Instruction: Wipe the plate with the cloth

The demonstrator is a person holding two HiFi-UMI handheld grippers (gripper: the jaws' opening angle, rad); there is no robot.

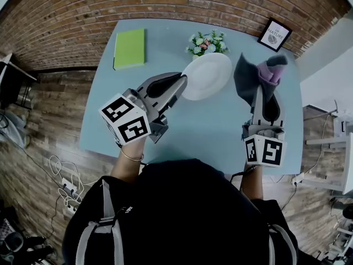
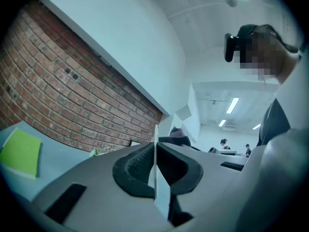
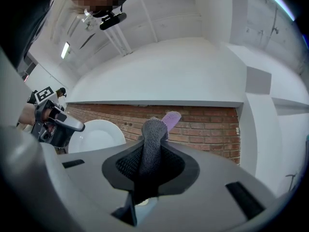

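A white plate (image 1: 207,75) is held up over the blue table (image 1: 215,131), tilted, with my left gripper (image 1: 181,86) shut on its near-left rim. In the left gripper view the plate (image 2: 155,170) shows edge-on as a thin white strip pinched between the dark pads. My right gripper (image 1: 266,99) is to the right of the plate, apart from it, shut on a grey and purple cloth (image 1: 259,73) that sticks up past the jaws. From the right gripper view the cloth (image 3: 153,141) rises between the pads, with the plate (image 3: 96,135) and the left gripper (image 3: 58,124) at the left.
A green notebook (image 1: 130,47) lies at the table's far left. A small pot of flowers (image 1: 207,43) stands just behind the plate, and a framed picture (image 1: 274,35) sits at the far right corner. Cables (image 1: 63,184) lie on the wooden floor at the left.
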